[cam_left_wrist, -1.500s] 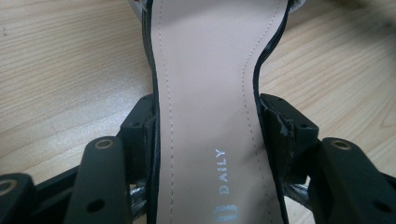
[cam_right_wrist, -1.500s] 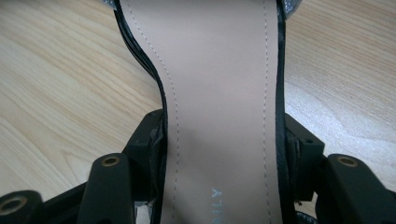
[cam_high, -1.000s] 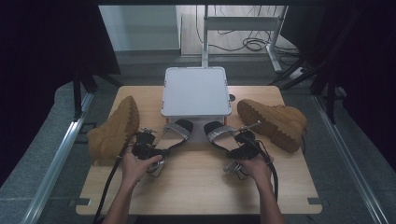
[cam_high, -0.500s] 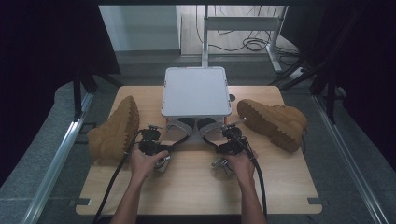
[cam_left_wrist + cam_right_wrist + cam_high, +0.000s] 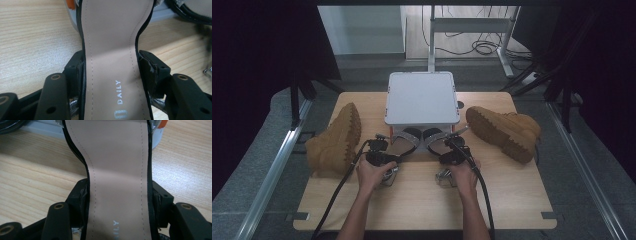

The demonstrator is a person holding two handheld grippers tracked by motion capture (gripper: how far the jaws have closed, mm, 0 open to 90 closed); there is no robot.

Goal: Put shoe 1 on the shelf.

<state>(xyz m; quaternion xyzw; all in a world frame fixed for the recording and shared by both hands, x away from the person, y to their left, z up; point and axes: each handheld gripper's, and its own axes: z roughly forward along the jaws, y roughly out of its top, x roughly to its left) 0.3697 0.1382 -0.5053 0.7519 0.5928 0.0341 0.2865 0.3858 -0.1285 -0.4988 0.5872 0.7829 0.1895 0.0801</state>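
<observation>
Both sandals have slid under the grey box's [image 5: 422,97] front edge; left gripper [image 5: 111,72] clamps the left sandal [image 5: 112,50], right gripper [image 5: 118,195] the right sandal [image 5: 120,165], boots [image 5: 334,140] well clear.

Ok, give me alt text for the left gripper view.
A sandal with a beige insole printed "DAILY" and black edging is clamped at its narrow waist between the left claw's two black jaws. It lies on a light wooden table, its far end reaching toward a grey box.

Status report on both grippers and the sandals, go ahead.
Left gripper shut on left sandal; right gripper shut on right sandal. Sandal toes reach under grey box. Tan boots flank, clear of both.
</observation>
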